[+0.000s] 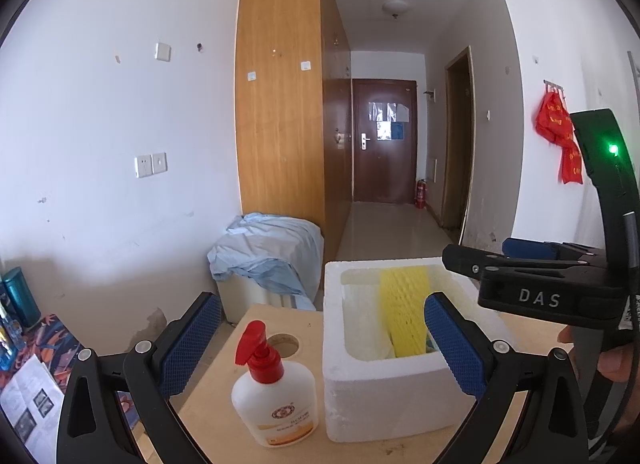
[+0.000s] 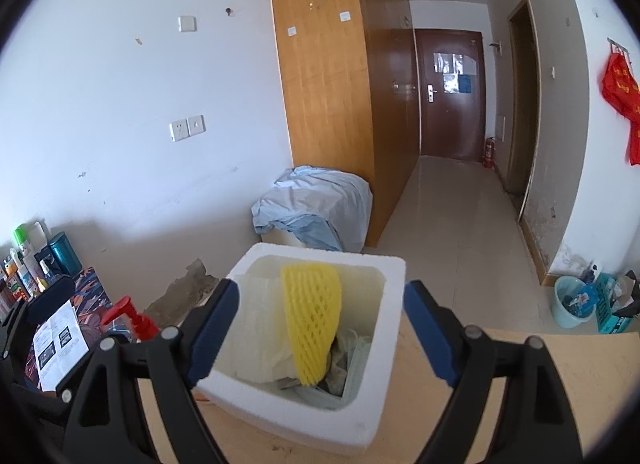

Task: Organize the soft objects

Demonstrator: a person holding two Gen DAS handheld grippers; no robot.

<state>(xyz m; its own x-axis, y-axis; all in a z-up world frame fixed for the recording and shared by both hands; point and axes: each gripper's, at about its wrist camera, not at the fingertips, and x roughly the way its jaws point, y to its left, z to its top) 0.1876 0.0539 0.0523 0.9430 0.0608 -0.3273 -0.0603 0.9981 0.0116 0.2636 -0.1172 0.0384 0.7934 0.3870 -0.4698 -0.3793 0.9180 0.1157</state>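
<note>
A white foam box (image 2: 380,396) stands on the wooden table, and a yellow foam net sleeve (image 2: 314,320) leans inside it over pale foam wrap and other soft pieces. My right gripper (image 2: 320,334) hovers just above the box, open, with nothing between its blue pads (image 2: 212,332). In the left wrist view the same box (image 1: 380,392) and yellow sleeve (image 1: 404,312) lie ahead. My left gripper (image 1: 320,344) is open and empty, low over the table in front of the box. The right gripper's black body (image 1: 540,284) reaches in from the right over the box.
A white pump bottle with a red top (image 1: 272,396) stands left of the box, near a round hole (image 1: 284,344) in the table (image 1: 420,452). A stool draped in blue cloth (image 2: 316,208) sits behind. Bottles and papers lie on the left; a blue bucket (image 2: 572,304) stands on the floor.
</note>
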